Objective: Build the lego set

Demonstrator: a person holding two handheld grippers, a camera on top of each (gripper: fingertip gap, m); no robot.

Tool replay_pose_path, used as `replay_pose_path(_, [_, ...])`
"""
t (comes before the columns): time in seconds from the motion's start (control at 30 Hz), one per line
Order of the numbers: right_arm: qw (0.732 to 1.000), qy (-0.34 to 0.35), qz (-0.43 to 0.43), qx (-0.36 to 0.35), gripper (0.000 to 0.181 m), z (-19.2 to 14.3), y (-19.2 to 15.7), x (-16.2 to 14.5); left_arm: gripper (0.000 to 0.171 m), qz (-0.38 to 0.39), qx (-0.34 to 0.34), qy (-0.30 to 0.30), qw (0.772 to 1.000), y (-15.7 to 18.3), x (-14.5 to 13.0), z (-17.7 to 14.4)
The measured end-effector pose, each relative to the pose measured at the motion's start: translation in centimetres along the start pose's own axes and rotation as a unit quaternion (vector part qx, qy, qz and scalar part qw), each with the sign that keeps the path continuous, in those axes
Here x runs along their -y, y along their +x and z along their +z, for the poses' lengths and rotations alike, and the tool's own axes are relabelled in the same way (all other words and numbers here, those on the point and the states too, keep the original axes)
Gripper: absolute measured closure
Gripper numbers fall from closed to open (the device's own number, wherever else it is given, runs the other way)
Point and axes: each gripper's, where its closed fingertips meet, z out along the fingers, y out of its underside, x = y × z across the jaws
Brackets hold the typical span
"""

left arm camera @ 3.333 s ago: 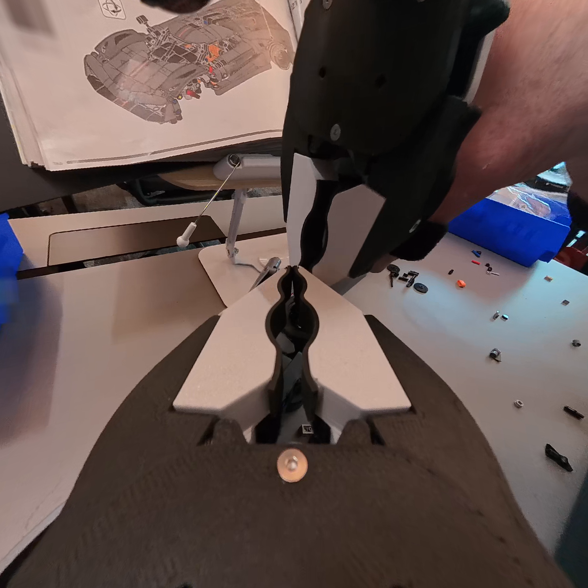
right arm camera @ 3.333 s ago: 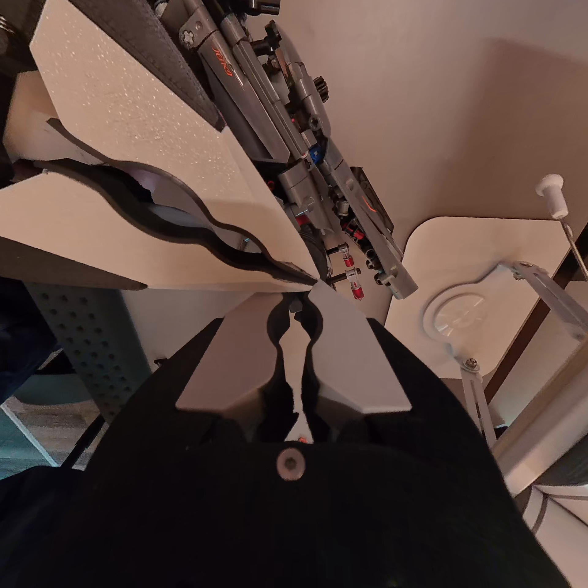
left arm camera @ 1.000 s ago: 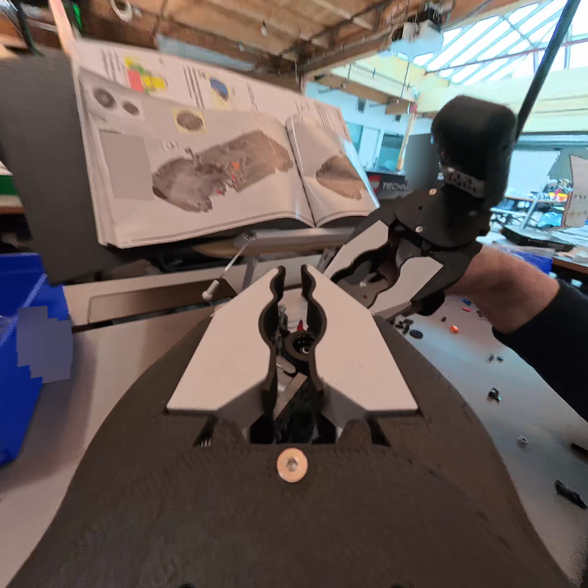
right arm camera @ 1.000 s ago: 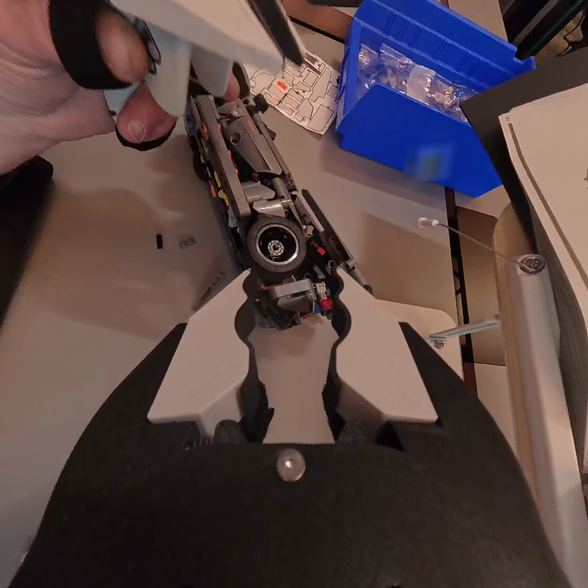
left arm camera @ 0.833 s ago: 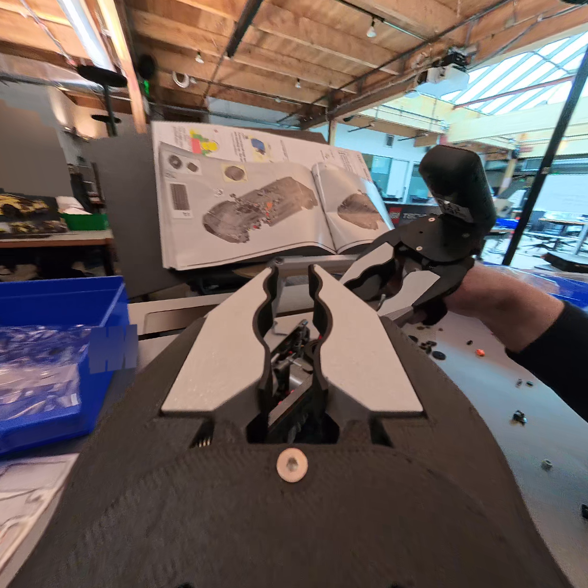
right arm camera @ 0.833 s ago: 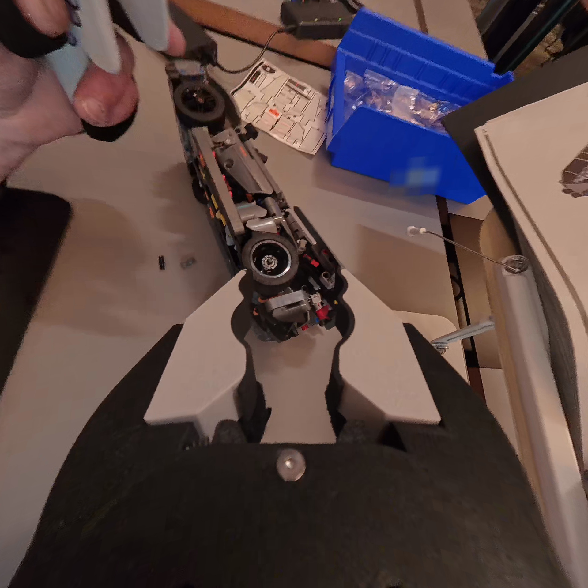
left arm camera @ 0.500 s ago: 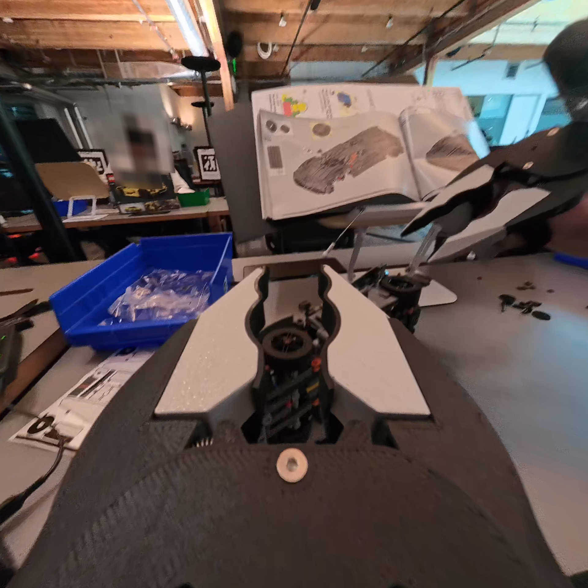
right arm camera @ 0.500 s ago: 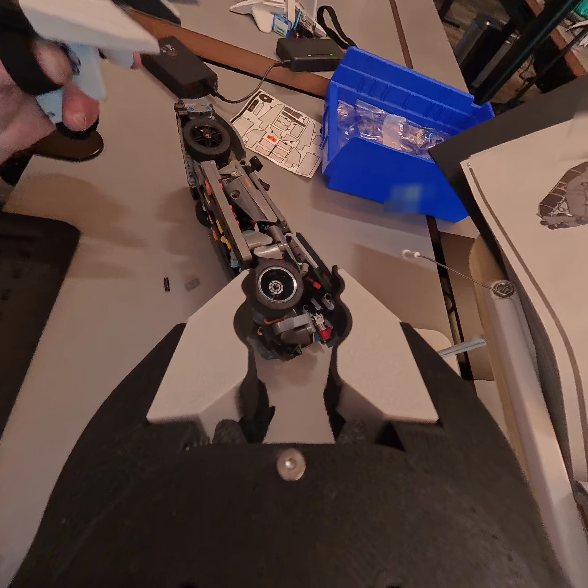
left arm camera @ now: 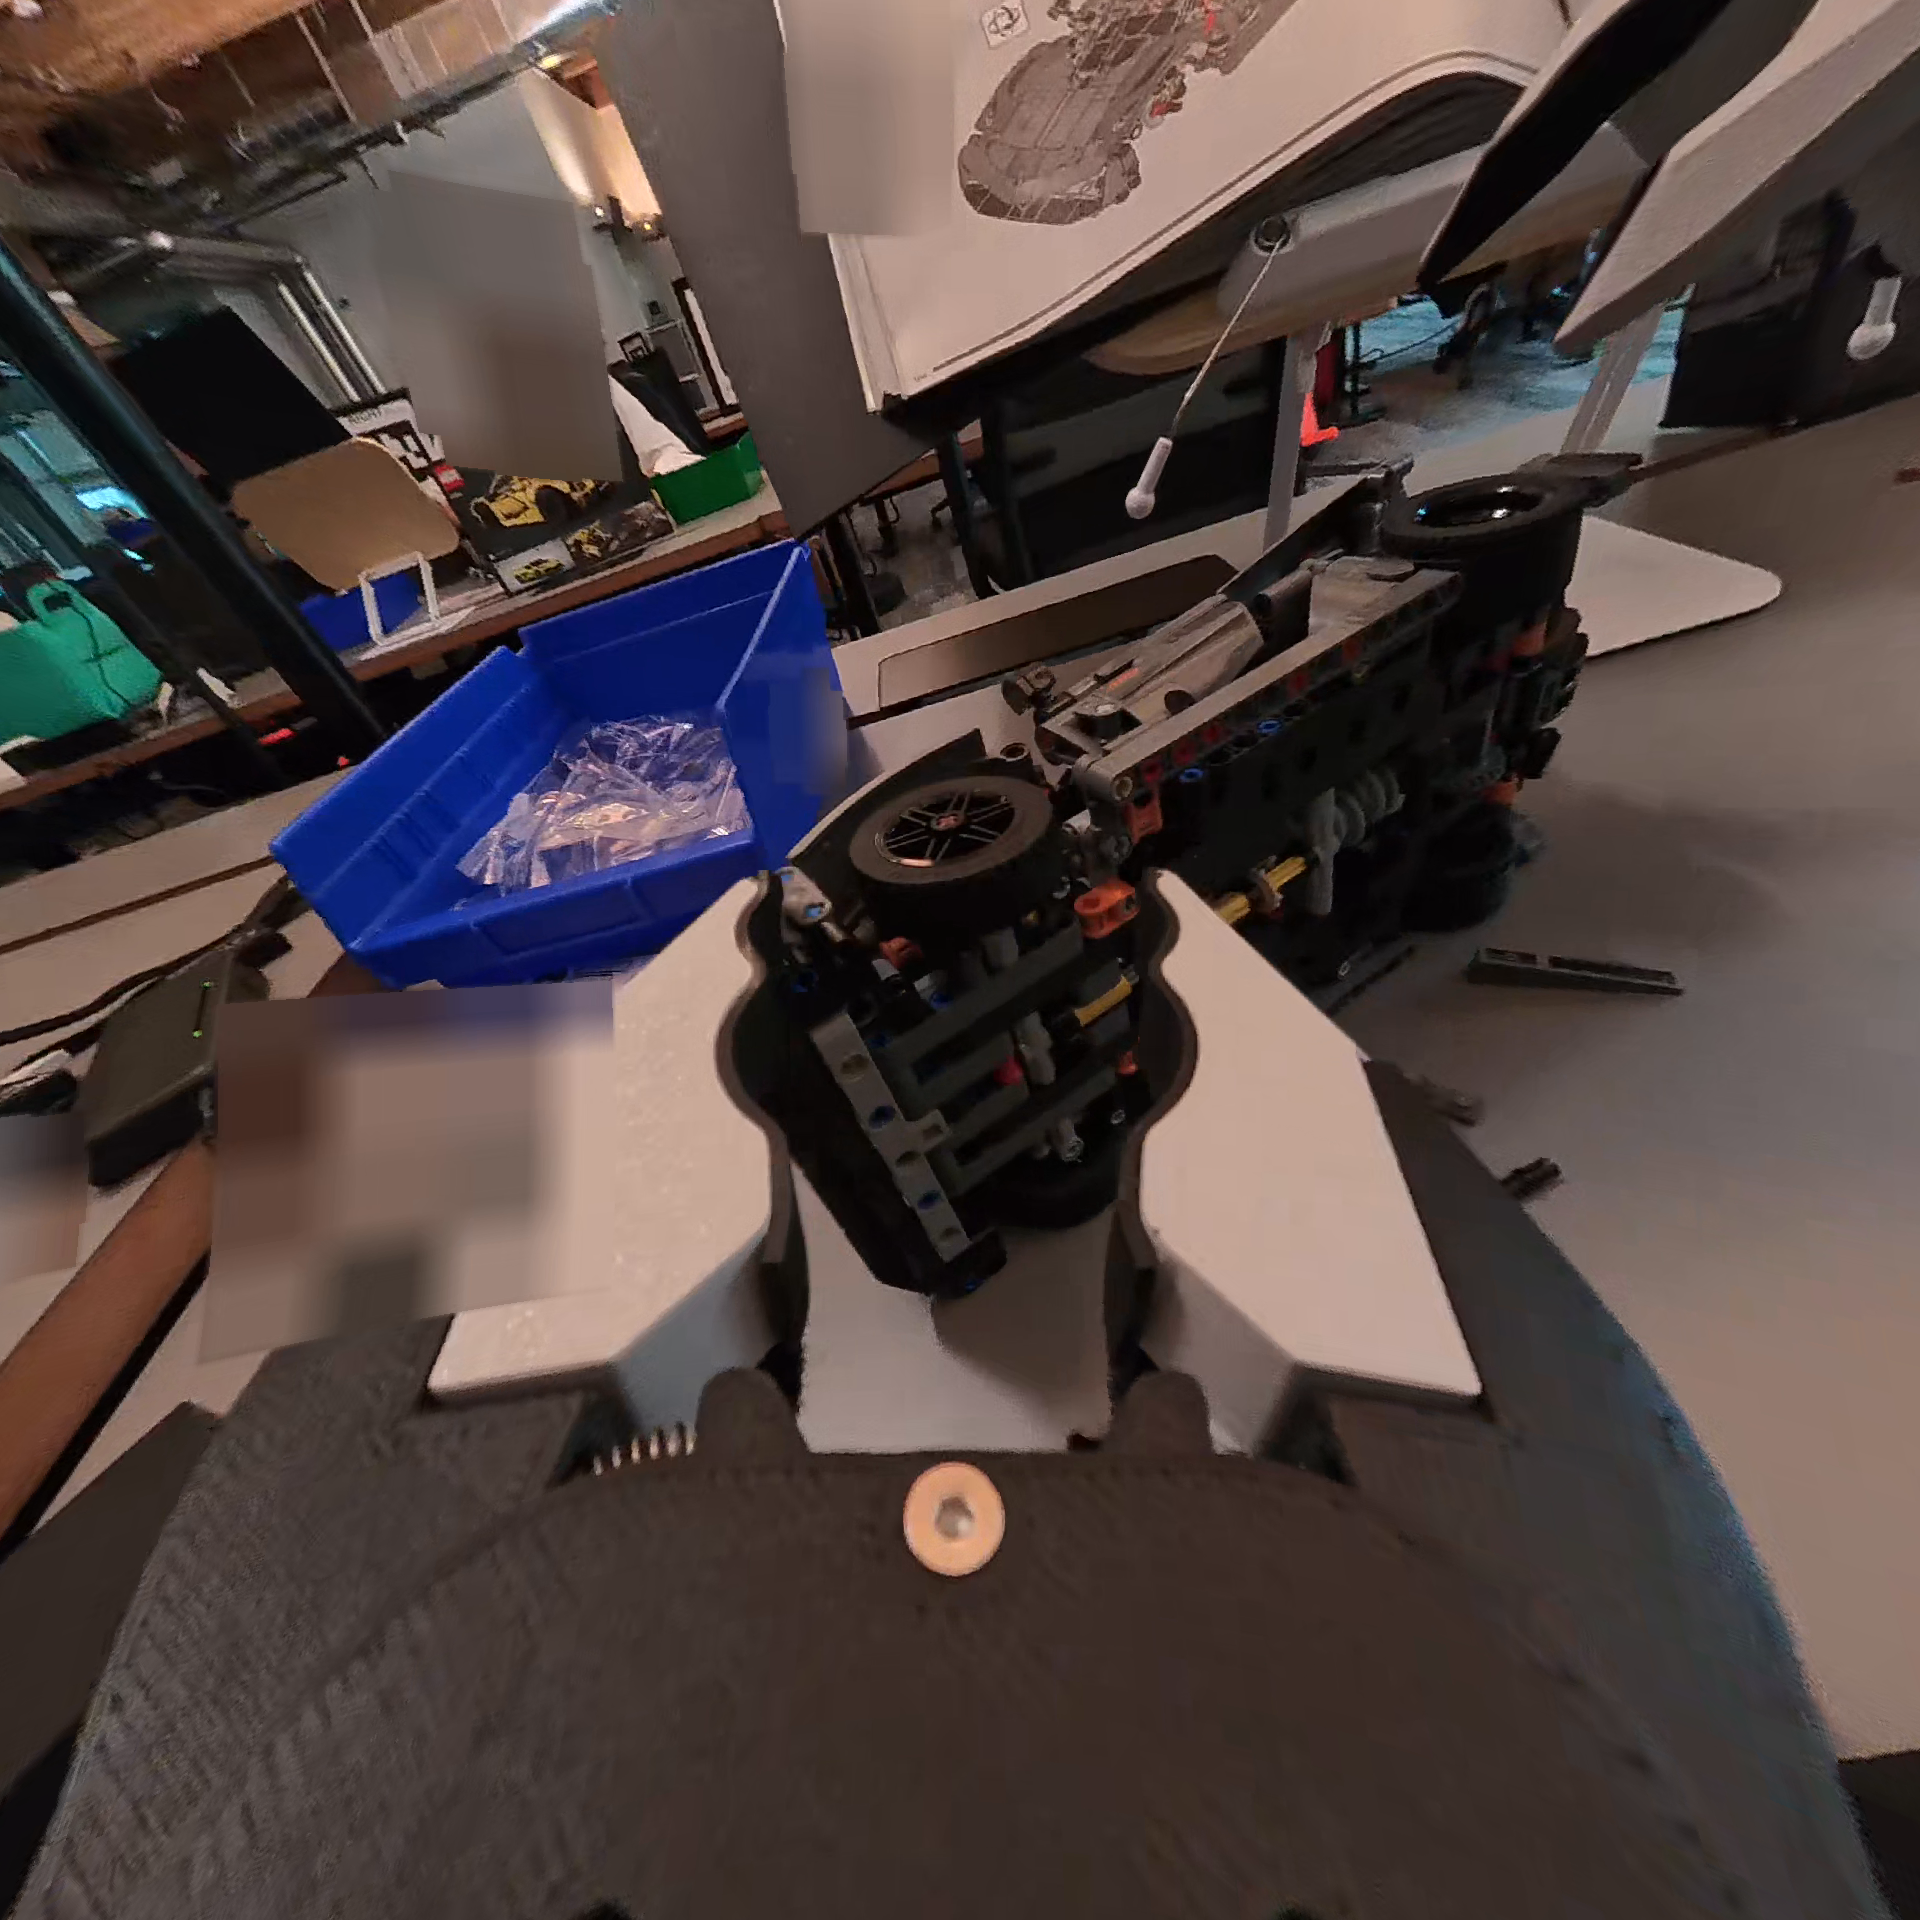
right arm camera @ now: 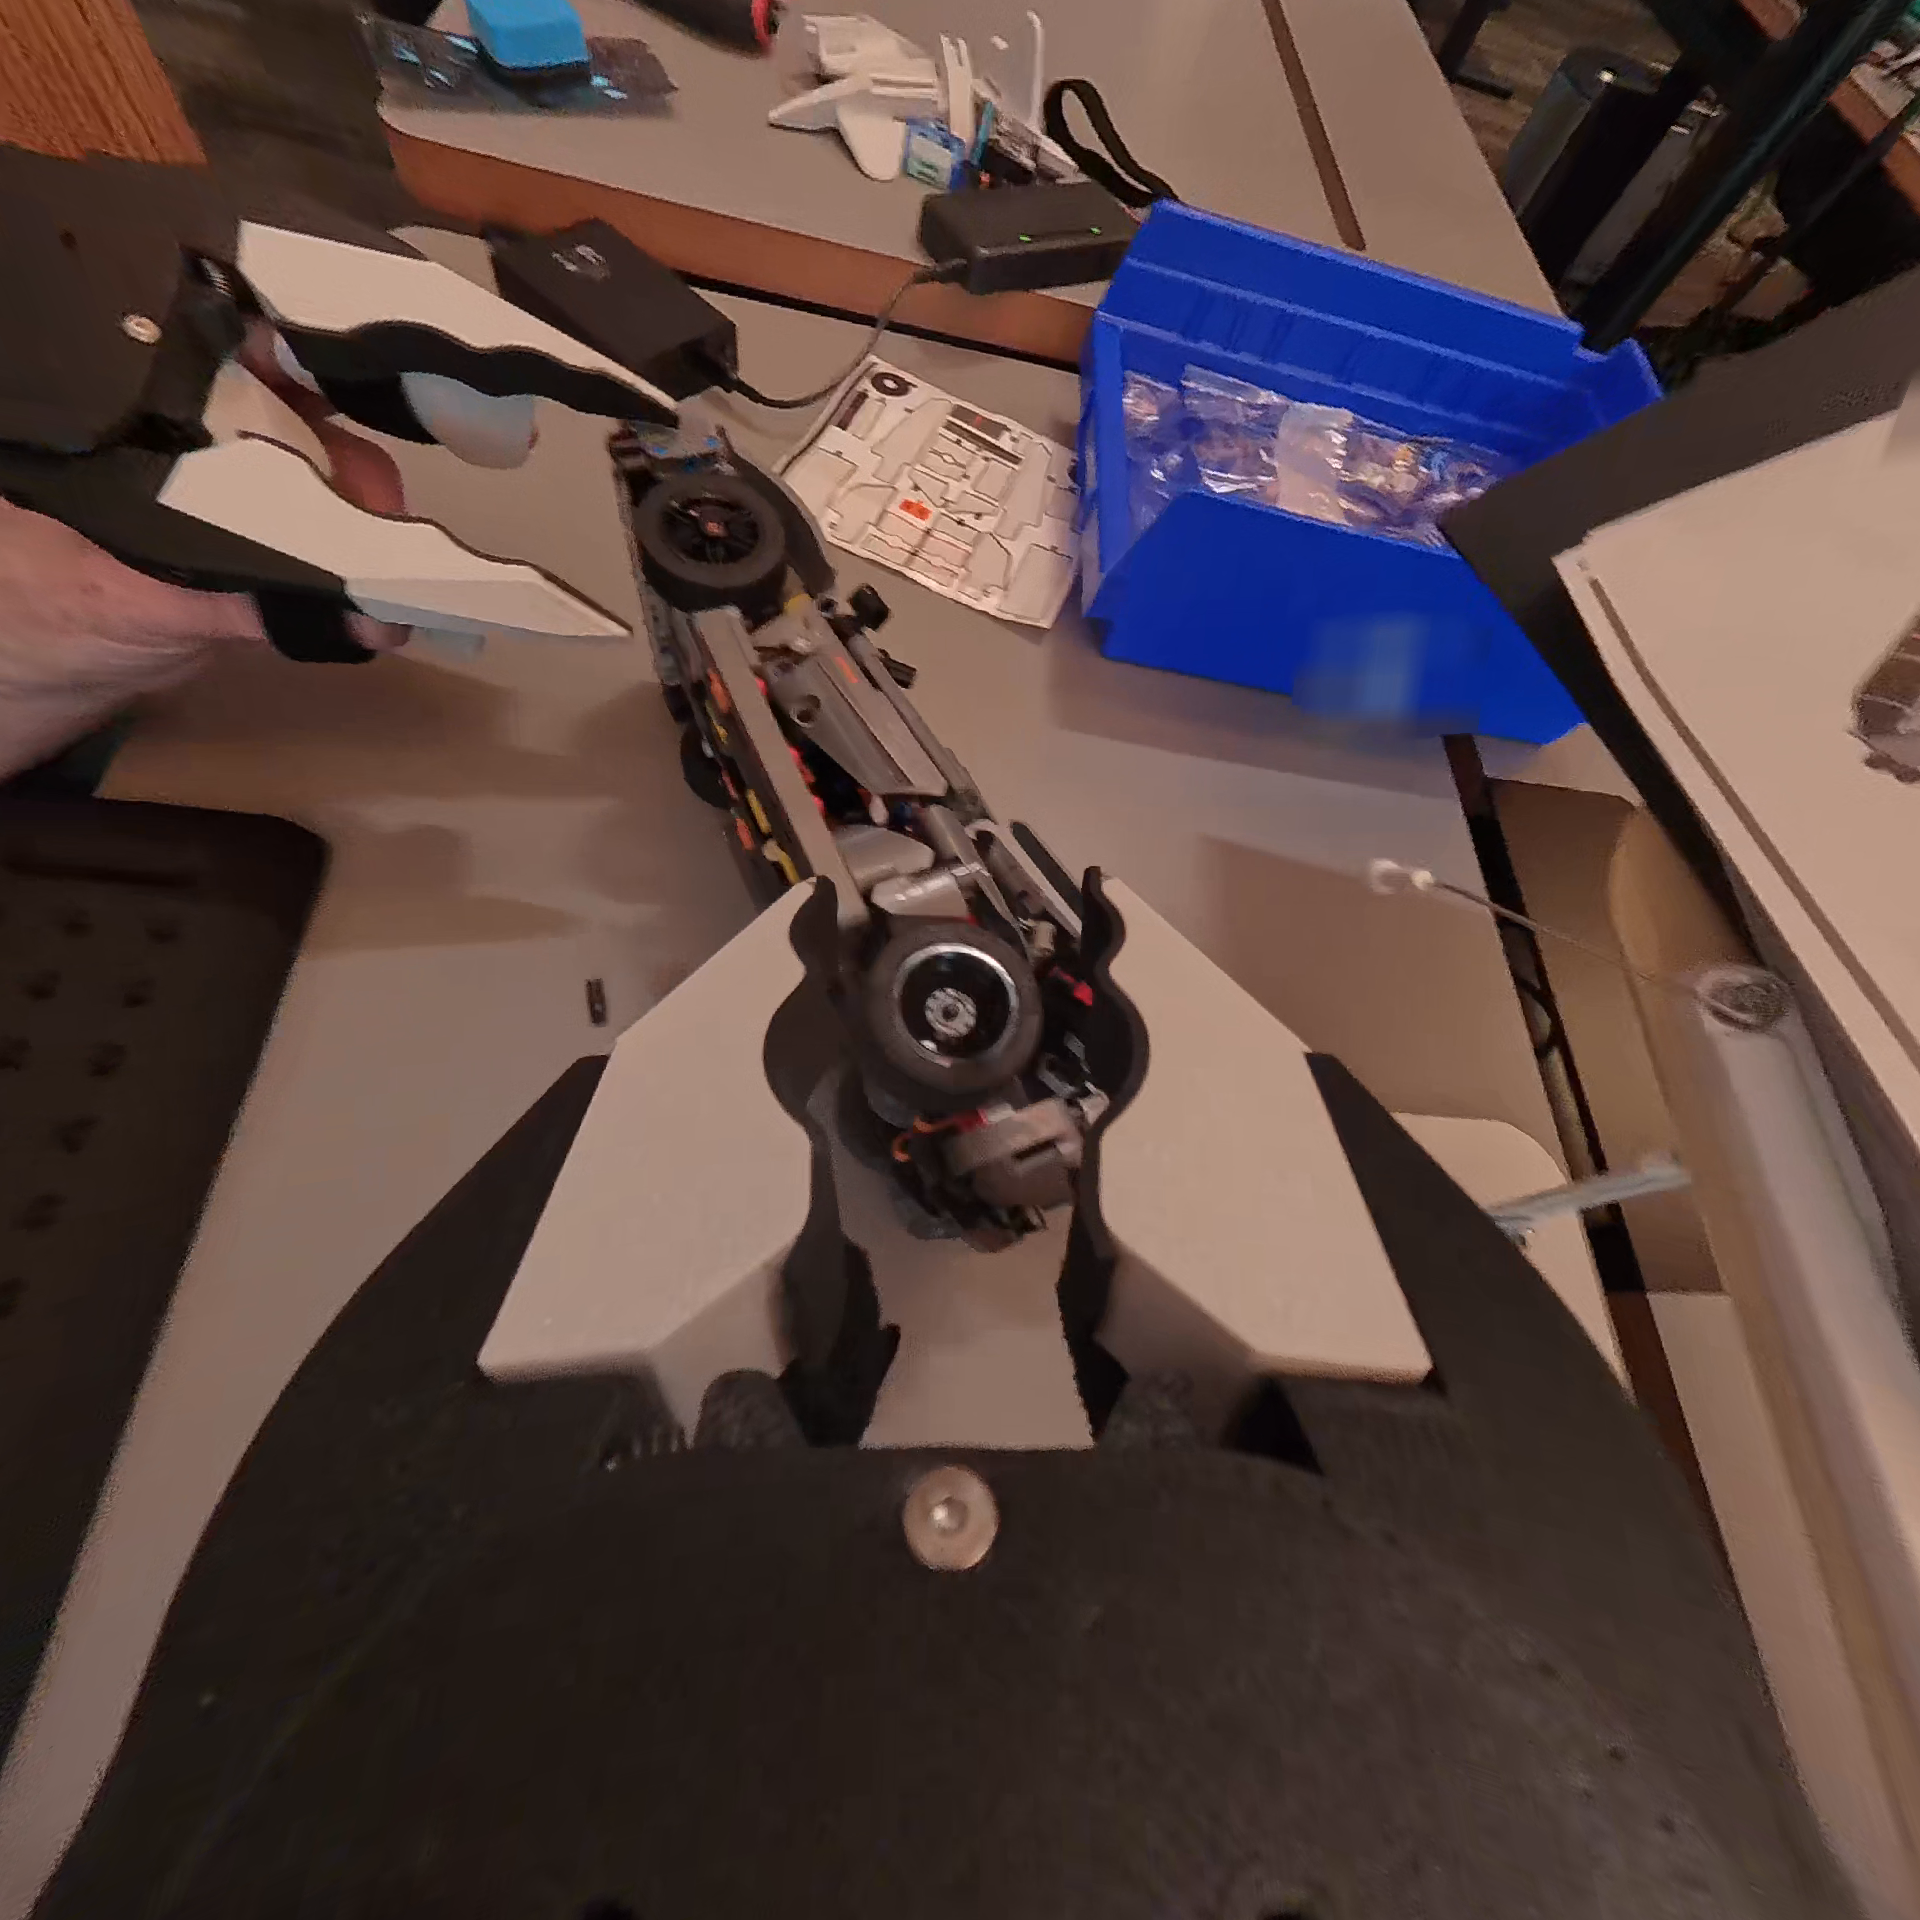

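Observation:
The partly built dark grey Lego car [left arm camera: 1299, 748] lies on its side on the grey table, underside toward the left wrist camera. My left gripper [left arm camera: 956, 899] is open, its fingers straddling the car's near end beside a black wheel [left arm camera: 951, 831], without clamping it. My right gripper [right arm camera: 961, 888] is open and hovers over the car's [right arm camera: 821, 748] other end, above a silver-hubbed wheel [right arm camera: 951, 1013]. The left gripper [right arm camera: 649, 520] shows open at the car's far end in the right wrist view. The right gripper [left arm camera: 1512, 307] shows at the top right of the left wrist view.
A blue bin [left arm camera: 416, 914] of bagged parts stands beside the car. An open instruction book [left arm camera: 1143, 156] rests on a stand behind it. A sticker sheet [right arm camera: 935, 499], two black power bricks [right arm camera: 613, 291] and a cable lie nearby. A loose dark beam [left arm camera: 1569, 971] lies by the car.
My left gripper was shut on the raised car; now the car lies on the table and the jaws stand wide open. My right gripper opened and moved over the car's other end.

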Motion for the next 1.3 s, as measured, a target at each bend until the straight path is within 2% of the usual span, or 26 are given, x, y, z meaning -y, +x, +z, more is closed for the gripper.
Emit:
replay_pose_path(0.2, [0.999,-0.010,-0.030,0.044,0.130,3.5,-5.0,2.6,0.110,0.017,-0.004,0.044,0.999,-0.7,1.0,-0.7])
replay_pose_path(0.27, [0.997,-0.034,-0.037,0.058,0.115,5.4,-6.7,3.0,0.117,0.060,0.010,0.052,0.997,-1.1,1.3,-0.9])
replay_pose_path(0.3, [0.997,-0.045,-0.043,0.049,0.114,6.3,-6.9,3.3,0.120,0.080,0.011,0.060,0.995,-1.0,1.5,-0.9])
replay_pose_path(0.37, [0.997,-0.054,-0.043,0.028,0.125,7.7,-6.5,4.2,0.121,0.097,0.007,0.064,0.993,-0.8,1.1,-0.8])
replay_pose_path(0.47, [0.997,-0.050,-0.002,0.056,0.132,9.3,-6.5,5.7,0.121,0.102,-0.015,0.056,0.993,-0.2,0.1,-0.4])
replay_pose_path(0.63, [0.991,-0.098,0.016,0.087,0.132,11.4,-6.8,4.6,0.119,0.130,-0.030,0.046,0.990,0.0,-0.4,-0.1])
replay_pose_path(0.77, [0.988,-0.127,0.003,0.086,0.130,12.2,-7.2,3.9,0.120,0.129,-0.032,0.044,0.990,0.0,-0.6,0.2])
replay_pose_path(0.87, [0.986,-0.157,-0.010,0.056,0.132,12.7,-6.7,3.4,0.119,0.126,-0.033,0.047,0.990,0.0,-0.6,0.3])
replay_pose_path(1.1, [0.983,-0.172,0.030,0.053,0.132,13.8,-7.1,3.3,0.120,0.121,-0.032,0.052,0.991,0.0,-0.6,0.3])
replay_pose_path(1.13, [0.983,-0.173,0.030,0.046,0.138,13.9,-6.9,3.3,0.120,0.122,-0.031,0.052,0.991,0.0,-0.6,0.3])
replay_pose_path(1.3, [0.983,-0.168,0.049,0.057,0.136,13.9,-7.1,3.3,0.120,0.120,-0.030,0.053,0.991,0.0,-0.6,0.3])
